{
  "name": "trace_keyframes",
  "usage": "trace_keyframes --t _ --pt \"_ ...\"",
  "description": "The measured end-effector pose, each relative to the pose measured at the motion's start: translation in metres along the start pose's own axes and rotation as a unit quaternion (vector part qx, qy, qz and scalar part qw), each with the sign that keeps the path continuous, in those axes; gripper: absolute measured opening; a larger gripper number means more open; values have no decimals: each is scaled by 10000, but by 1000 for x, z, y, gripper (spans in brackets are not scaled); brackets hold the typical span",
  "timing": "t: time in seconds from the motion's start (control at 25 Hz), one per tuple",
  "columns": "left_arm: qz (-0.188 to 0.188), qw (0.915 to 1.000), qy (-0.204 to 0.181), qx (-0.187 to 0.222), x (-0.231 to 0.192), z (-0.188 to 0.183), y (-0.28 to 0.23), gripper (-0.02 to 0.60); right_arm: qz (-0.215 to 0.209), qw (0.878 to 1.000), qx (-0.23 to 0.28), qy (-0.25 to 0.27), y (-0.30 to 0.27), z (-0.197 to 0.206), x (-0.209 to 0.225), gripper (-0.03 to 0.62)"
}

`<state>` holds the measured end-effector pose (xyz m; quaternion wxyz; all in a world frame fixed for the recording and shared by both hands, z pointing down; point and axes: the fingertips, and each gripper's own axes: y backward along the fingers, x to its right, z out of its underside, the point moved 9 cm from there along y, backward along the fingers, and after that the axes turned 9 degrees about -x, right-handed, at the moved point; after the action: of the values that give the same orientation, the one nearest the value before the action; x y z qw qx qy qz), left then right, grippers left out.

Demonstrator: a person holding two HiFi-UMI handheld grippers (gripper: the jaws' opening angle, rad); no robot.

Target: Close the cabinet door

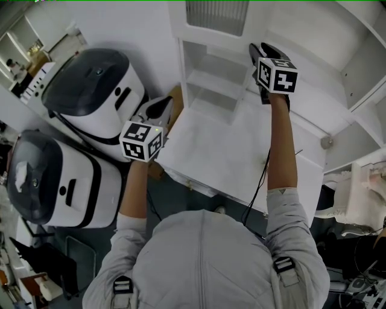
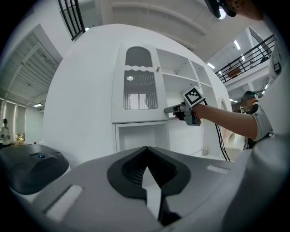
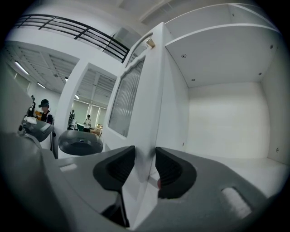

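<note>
The white cabinet door (image 2: 138, 86), with a ribbed glass pane and a small knob (image 3: 150, 43), stands swung out from the cabinet. My right gripper (image 3: 145, 163) is shut on the door's free edge (image 3: 152, 113), one dark pad on each face. The left gripper view shows that right gripper (image 2: 173, 109) low on the door's right side. From the head view, the right gripper (image 1: 258, 53) reaches up to the door (image 1: 217, 15). My left gripper (image 1: 161, 107) hangs back to the left with its jaws together and nothing in them (image 2: 146, 154).
Behind the door lies an open shelf compartment (image 3: 226, 122), with an open niche (image 2: 140, 136) below it. The cabinet's white ledge (image 1: 241, 151) is under my right arm, trailing a black cable (image 1: 259, 181). Two white and dark machines (image 1: 90, 90) (image 1: 54, 181) stand at left.
</note>
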<state>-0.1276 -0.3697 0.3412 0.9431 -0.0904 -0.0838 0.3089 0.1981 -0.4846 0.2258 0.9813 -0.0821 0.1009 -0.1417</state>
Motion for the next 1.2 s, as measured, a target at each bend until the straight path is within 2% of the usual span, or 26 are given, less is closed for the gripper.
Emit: trace_keyframes --t 0.2,0.4,0.6,0.96,1.2 --pt "137 9999 -27 58 0 -2 2 18 83 9999 -55 11 12 5 -5 145" --pt "372 9992 -80 95 4 -3 3 18 266 9995 -166 -68 42 28 -14 139" --pt "641 9977 -139 195 10 -7 7 18 583 9973 -361 -242 86 61 -26 89" --pt "1030 9933 -338 405 14 -10 31 18 1073 9919 -622 -260 162 102 -74 2" --pt "1151 9902 -655 447 10 -4 61 18 1228 9905 -564 -267 204 111 -122 2"
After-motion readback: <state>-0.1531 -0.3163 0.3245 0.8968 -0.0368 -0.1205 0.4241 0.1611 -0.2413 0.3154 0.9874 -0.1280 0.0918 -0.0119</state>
